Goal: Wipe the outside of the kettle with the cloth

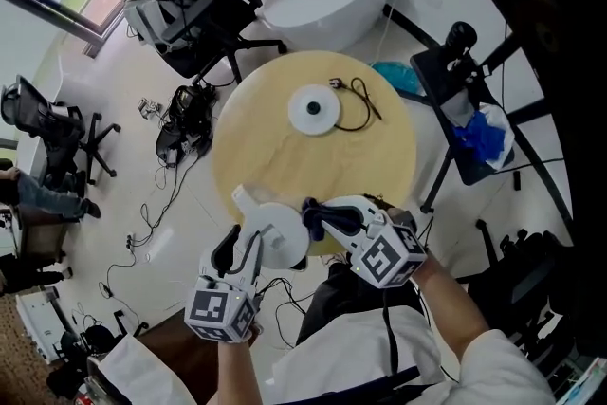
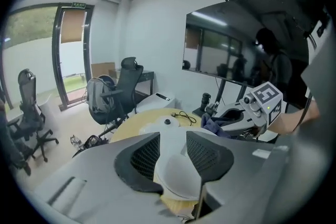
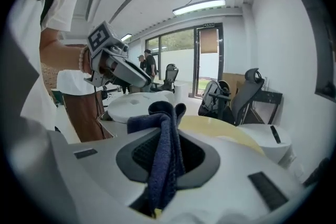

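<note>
The left gripper (image 1: 251, 251) has its fingers closed on a white part of the kettle (image 1: 280, 237), most likely the handle. It holds the kettle at the near edge of the round surface (image 1: 285, 166), apparently raised off it. In the left gripper view the white piece (image 2: 176, 176) fills the gap between the two mesh pads. Held this way, the kettle's outer wall is open on all sides, and its empty base (image 1: 313, 109) and cord (image 1: 360, 104) sit well apart at the far side, so no cable gets in the way.

The right gripper (image 1: 332, 221) has its fingers pinched narrow on the dark blue cloth (image 3: 165, 155). A bunched fold stands past the fingertips, so soft fabric rather than hard plastic should meet the kettle. In the head view the cloth (image 1: 311, 215) sits just beside the kettle's right flank. Whether it already touches cannot be told.

With one hand steadying and the other bringing the cloth in, the wiping looks about to begin.
</note>
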The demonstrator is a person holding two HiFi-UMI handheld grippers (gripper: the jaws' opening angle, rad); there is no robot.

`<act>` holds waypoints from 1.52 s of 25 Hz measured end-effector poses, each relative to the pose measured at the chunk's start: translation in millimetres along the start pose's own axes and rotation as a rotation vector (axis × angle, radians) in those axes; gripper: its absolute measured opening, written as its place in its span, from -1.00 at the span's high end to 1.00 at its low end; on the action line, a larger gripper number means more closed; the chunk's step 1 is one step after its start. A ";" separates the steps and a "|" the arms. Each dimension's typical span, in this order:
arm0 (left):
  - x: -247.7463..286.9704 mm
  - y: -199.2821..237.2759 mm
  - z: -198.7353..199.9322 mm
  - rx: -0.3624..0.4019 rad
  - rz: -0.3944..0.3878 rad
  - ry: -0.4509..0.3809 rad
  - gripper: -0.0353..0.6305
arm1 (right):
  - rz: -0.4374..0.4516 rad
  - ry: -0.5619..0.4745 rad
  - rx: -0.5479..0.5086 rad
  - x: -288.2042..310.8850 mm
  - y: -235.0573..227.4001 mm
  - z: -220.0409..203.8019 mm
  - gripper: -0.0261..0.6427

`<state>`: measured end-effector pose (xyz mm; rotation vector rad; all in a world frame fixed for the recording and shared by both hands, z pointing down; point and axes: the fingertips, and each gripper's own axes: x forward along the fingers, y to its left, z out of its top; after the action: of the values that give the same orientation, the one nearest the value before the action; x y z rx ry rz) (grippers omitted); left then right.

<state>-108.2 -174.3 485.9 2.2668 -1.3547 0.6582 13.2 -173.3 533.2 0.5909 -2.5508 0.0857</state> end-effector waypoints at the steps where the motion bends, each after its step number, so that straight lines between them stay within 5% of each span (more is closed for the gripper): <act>1: 0.6 -1.8 -2.9 -0.002 0.008 0.001 0.39 | 0.004 0.000 0.013 2.9 0.4 -4.3 0.72; 13: 6.9 -17.1 -19.2 0.044 0.103 0.047 0.33 | 0.047 0.164 0.176 71.7 6.8 -120.4 0.72; 19: 5.8 -17.0 -19.4 0.042 0.108 0.060 0.33 | 0.084 0.270 0.155 97.5 10.1 -162.7 0.72; 22: 7.0 -17.5 -22.8 0.059 0.103 0.072 0.34 | 0.107 0.268 0.149 95.5 4.0 -150.5 0.72; 28: 10.1 -23.0 -20.5 0.053 0.098 0.065 0.34 | 0.165 0.057 0.117 63.5 -11.3 -61.3 0.72; 33: 11.1 -23.2 -19.5 0.047 0.102 0.063 0.34 | 0.188 -0.063 -0.054 33.9 -16.9 13.3 0.72; 38: 10.8 -24.0 -18.1 0.039 0.105 0.064 0.34 | 0.190 -0.049 -0.206 31.0 -16.0 29.5 0.72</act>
<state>-85.6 -160.9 504.1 2.1970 -1.4495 0.7916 -17.8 -205.1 522.3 0.2744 -2.6153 -0.1259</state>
